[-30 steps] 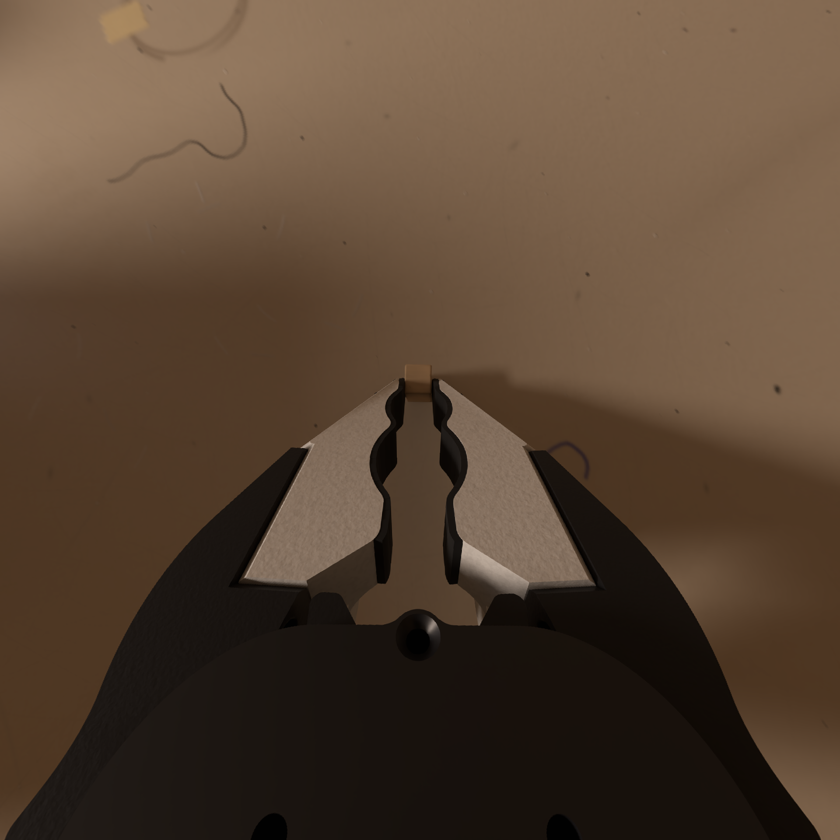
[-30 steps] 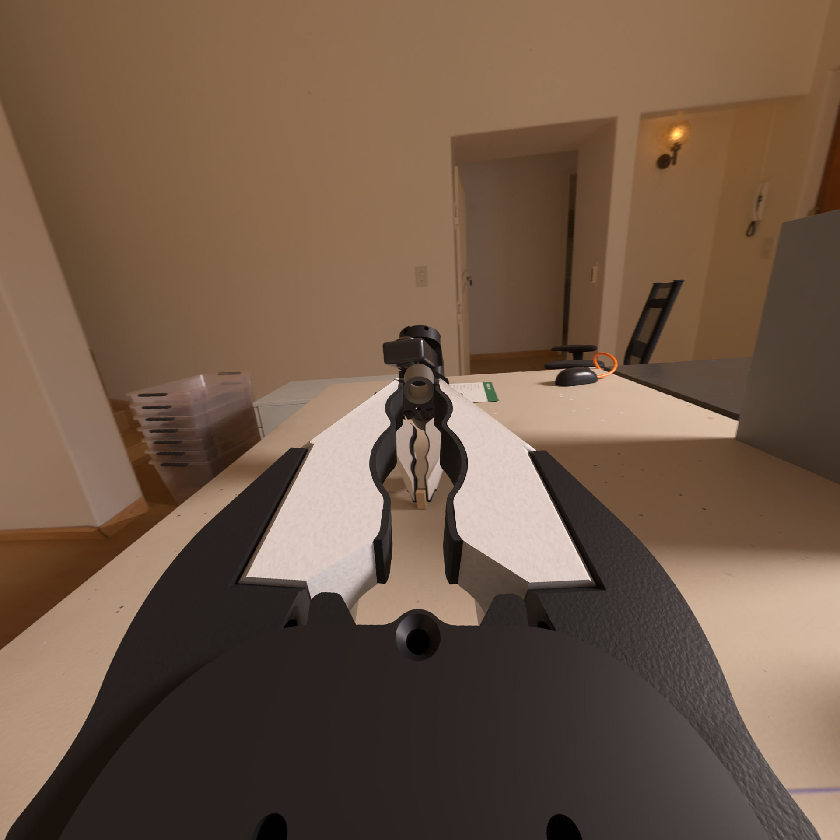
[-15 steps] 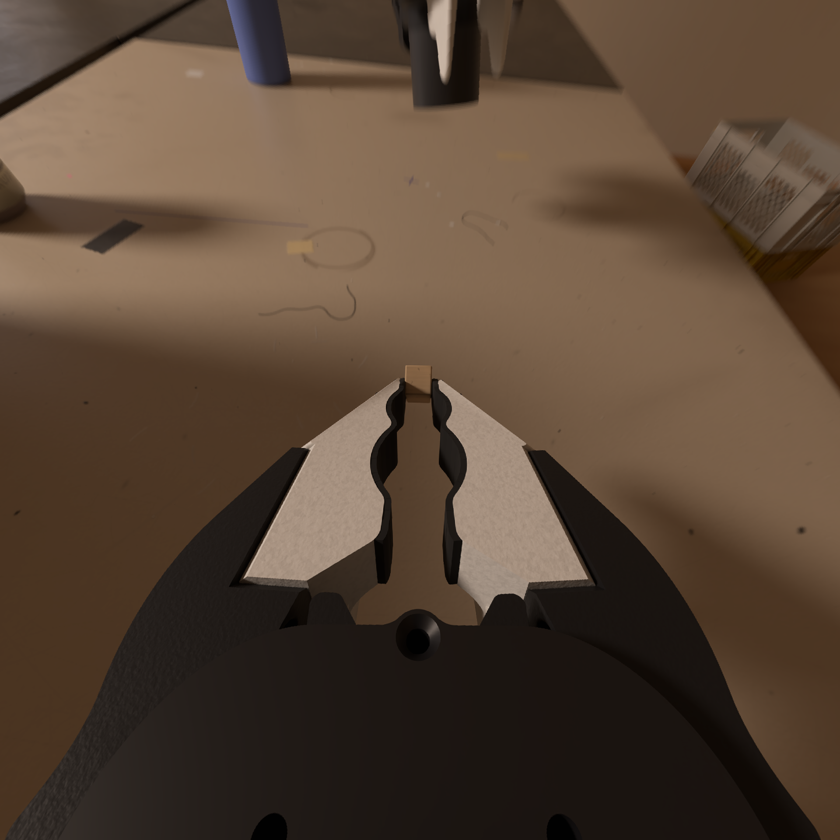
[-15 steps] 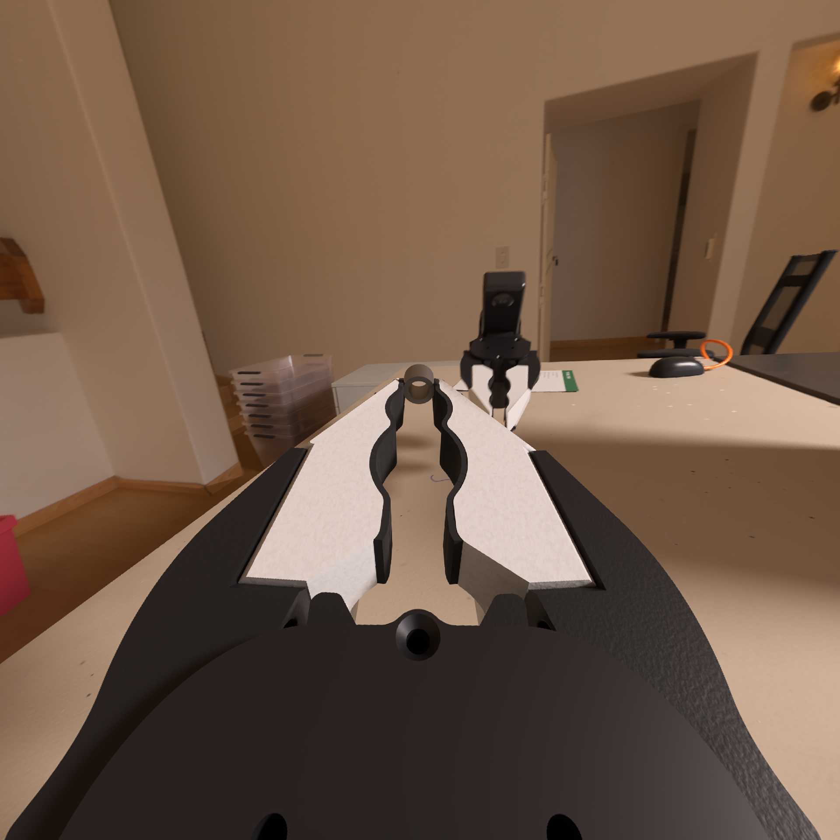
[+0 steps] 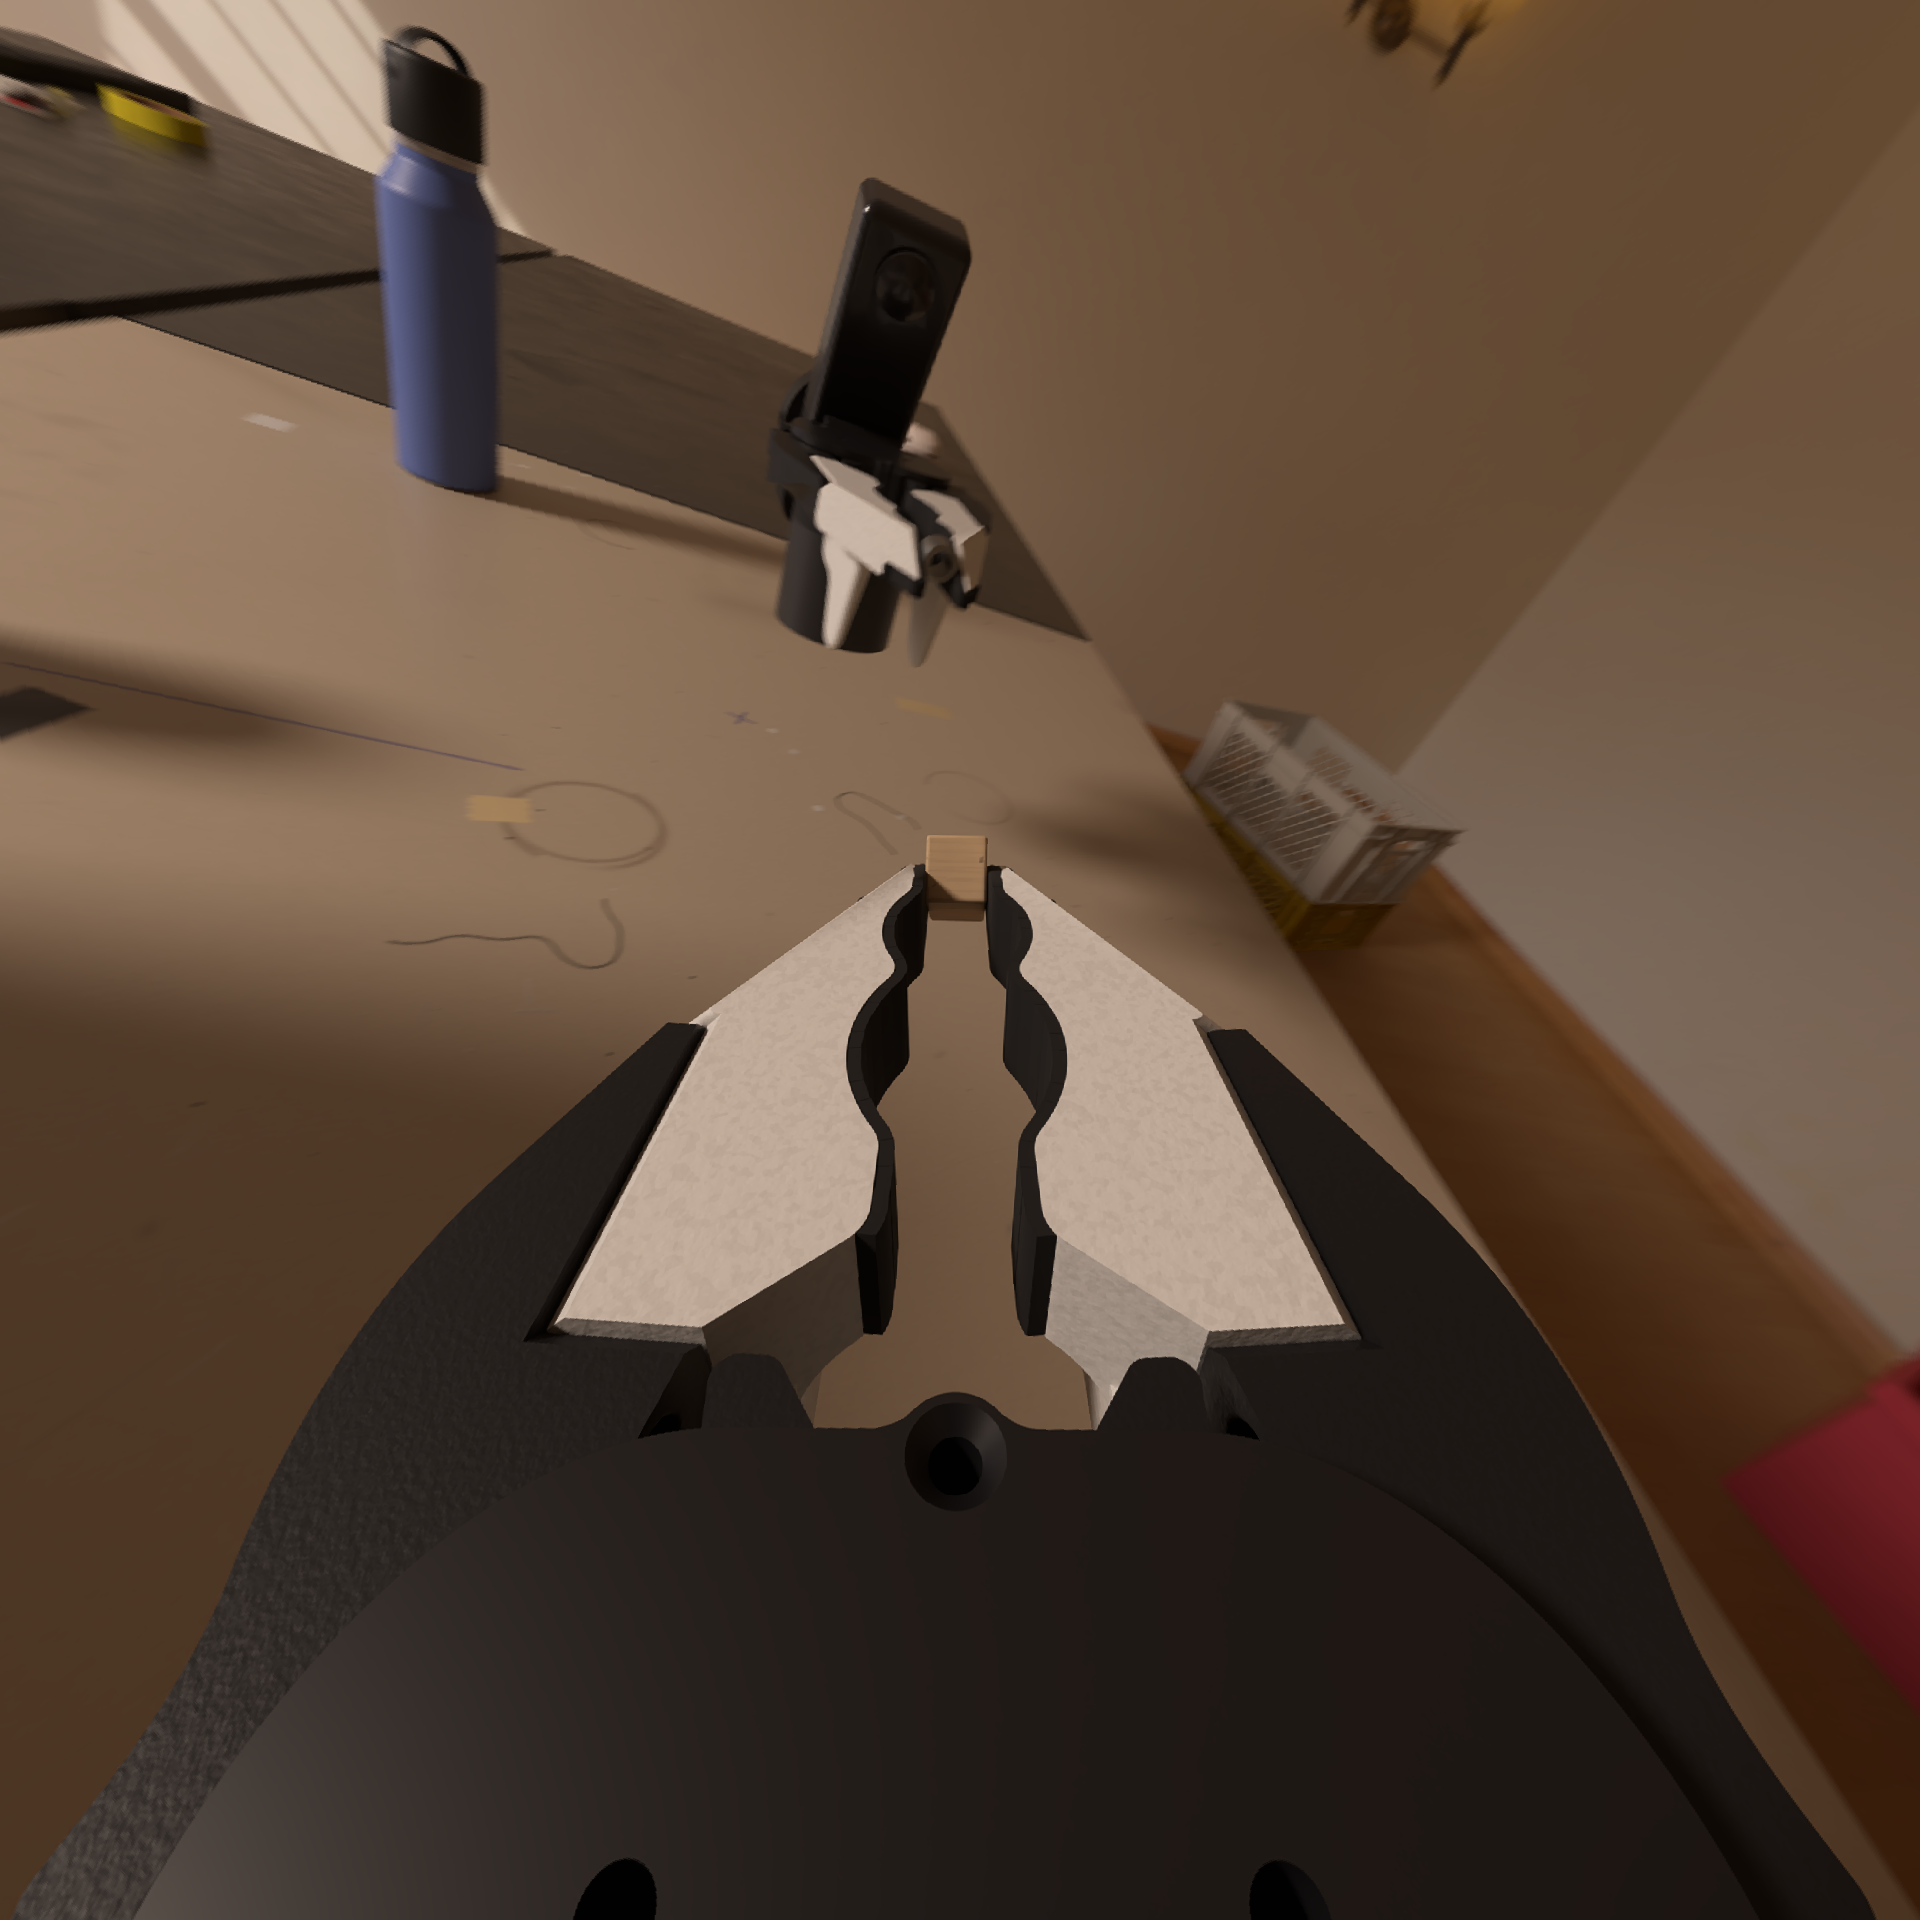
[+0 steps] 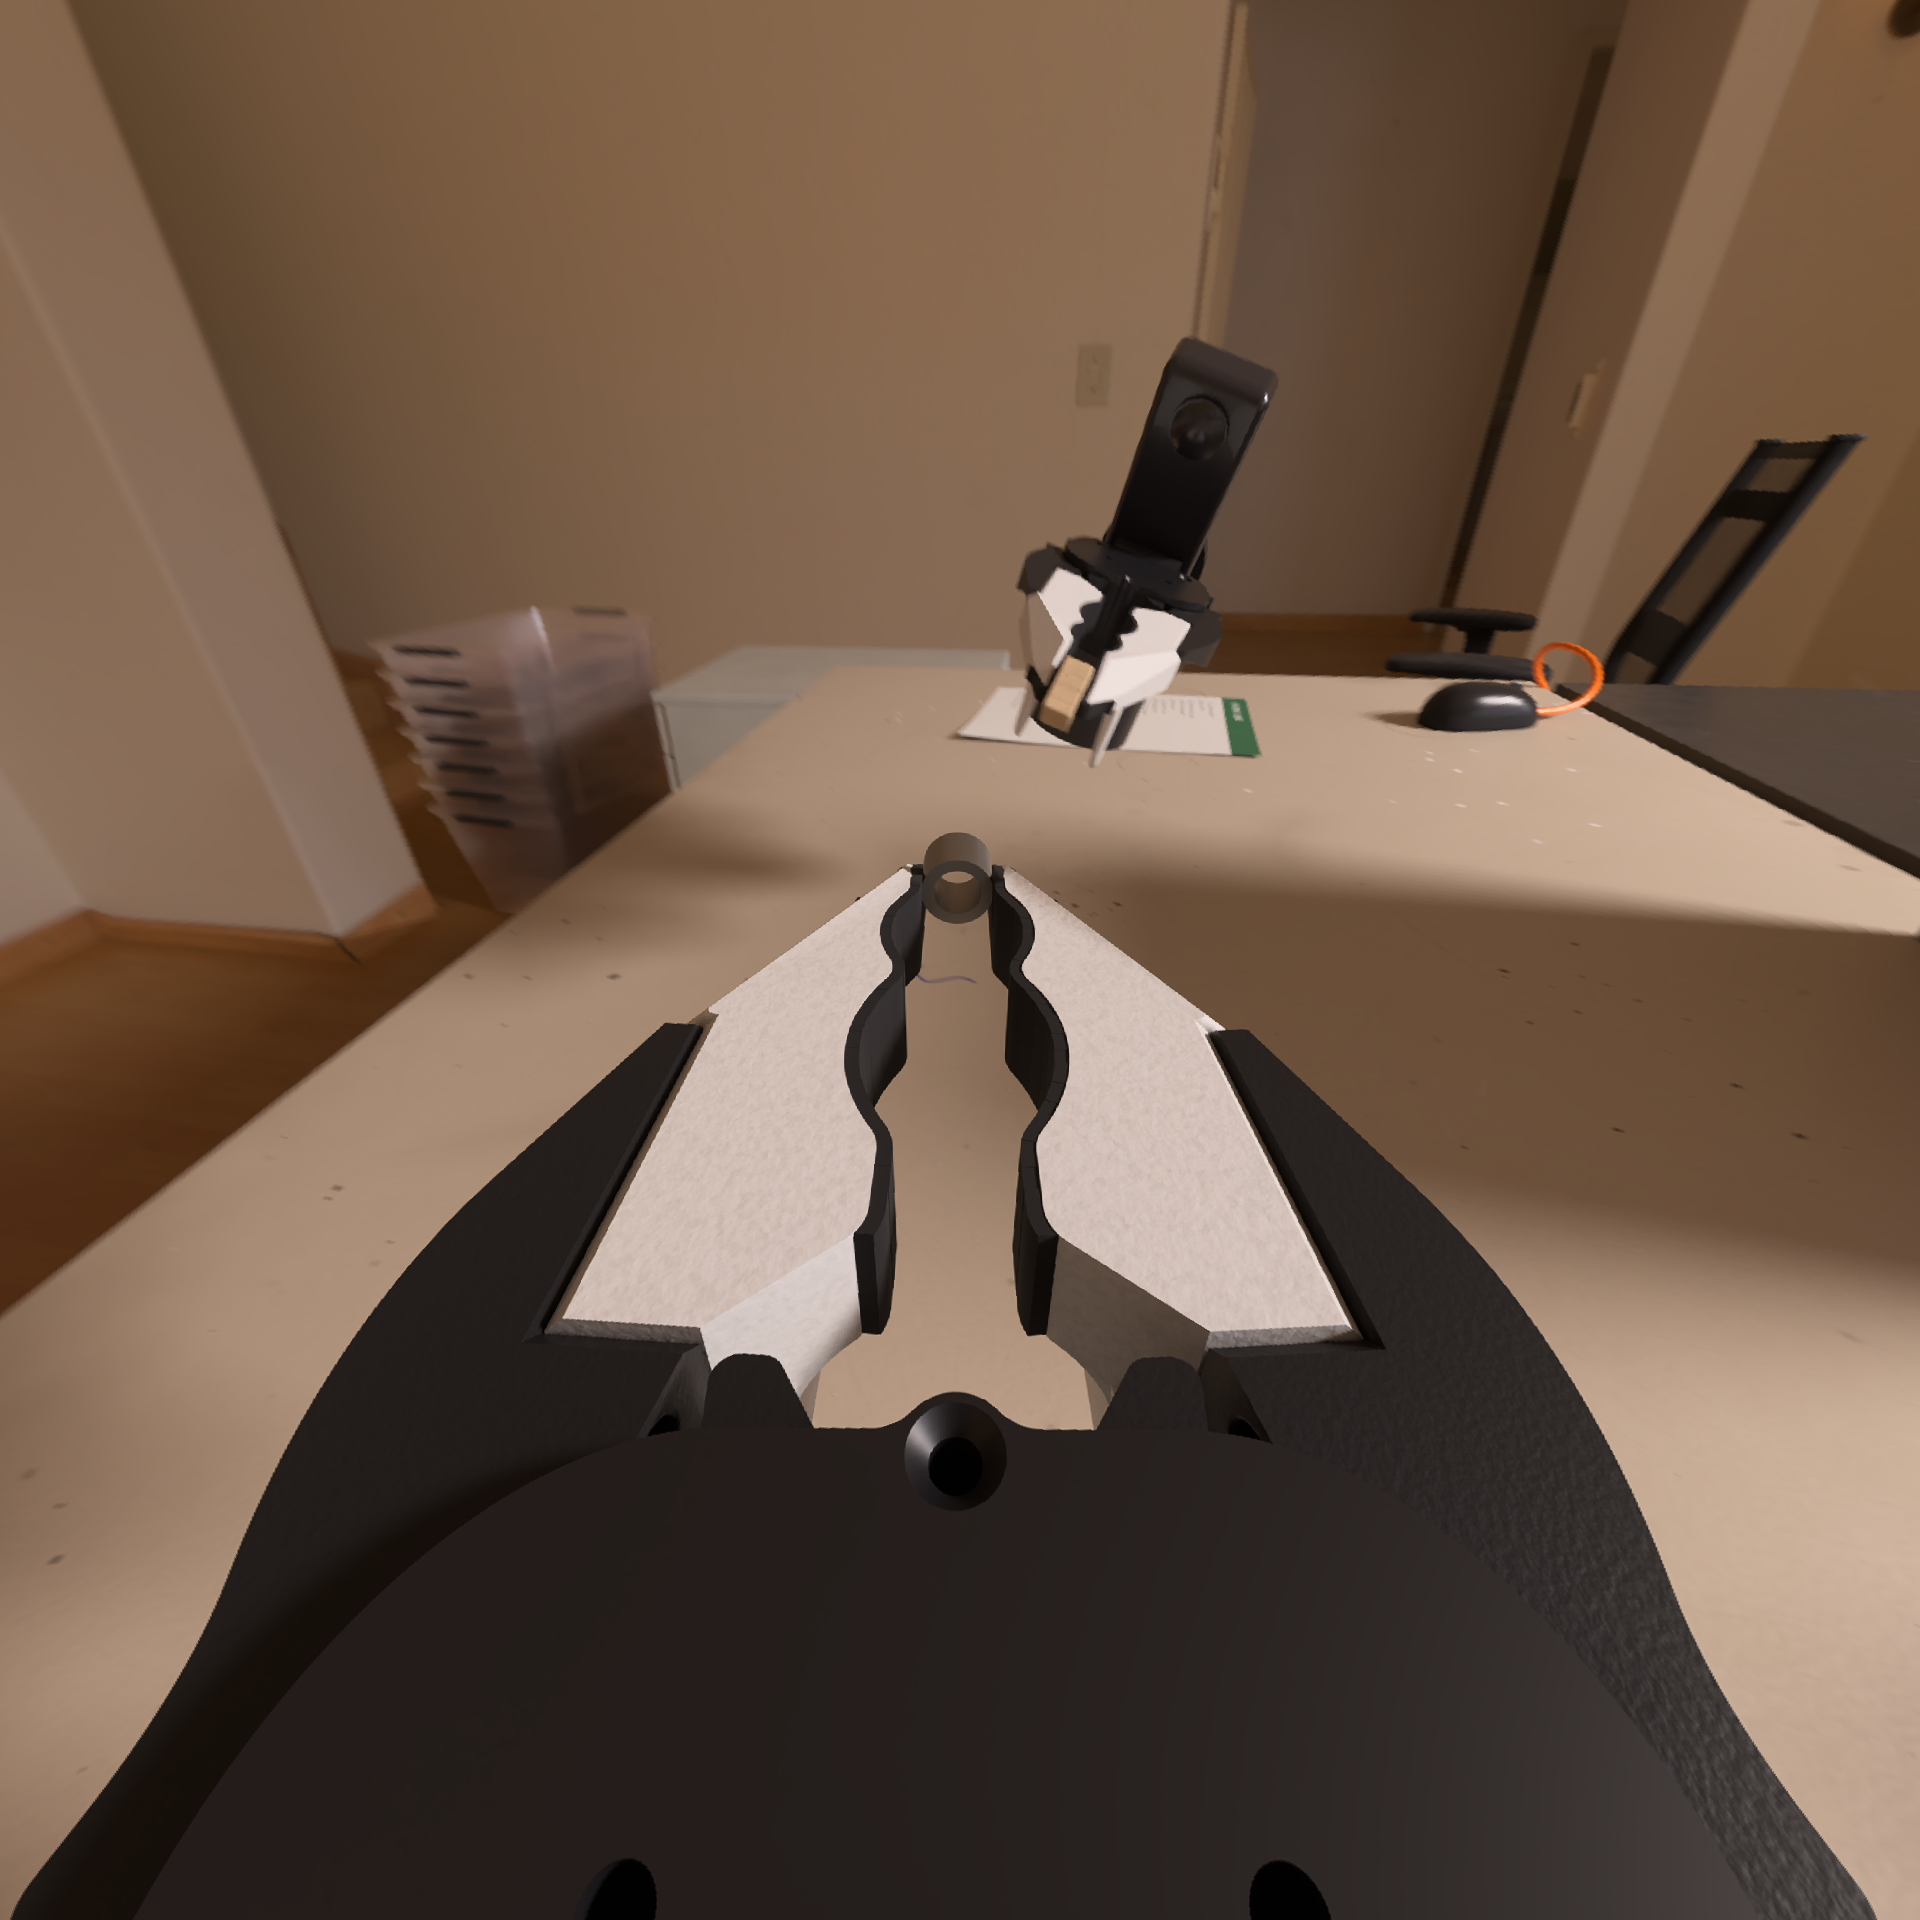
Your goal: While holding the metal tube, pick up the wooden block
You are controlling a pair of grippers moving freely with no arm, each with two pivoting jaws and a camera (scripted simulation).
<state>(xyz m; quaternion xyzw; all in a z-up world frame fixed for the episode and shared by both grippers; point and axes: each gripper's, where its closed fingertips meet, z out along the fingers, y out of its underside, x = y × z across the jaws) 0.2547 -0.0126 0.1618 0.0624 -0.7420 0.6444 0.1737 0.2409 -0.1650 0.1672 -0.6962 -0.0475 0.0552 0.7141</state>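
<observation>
My left gripper (image 5: pixel 956 896) is shut on a small light wooden block (image 5: pixel 956 871), pinched at its fingertips and held above the beige table (image 5: pixel 260 1091). My right gripper (image 6: pixel 958 896) is shut on a short grey metal tube (image 6: pixel 958 881), whose open end faces the camera, also held above the table. In the right wrist view the left gripper (image 6: pixel 1081 717) hangs farther off with the block (image 6: pixel 1067 694) between its fingers. In the left wrist view the right gripper (image 5: pixel 896 582) hangs over the far side of the table; the tube is not clear there.
A blue bottle (image 5: pixel 436 301) with a black cap stands at the far left. A white paper (image 6: pixel 1184 719) with a green edge, a black mouse-like object (image 6: pixel 1475 709) and an orange ring (image 6: pixel 1569 675) lie far off. Stacked plastic bins (image 6: pixel 530 738) and a white crate (image 5: pixel 1320 821) stand beside the table.
The left gripper has lifted the block off the table and tilted up from looking straight down. The right gripper has moved back and rolled; the two grippers are farther apart.
</observation>
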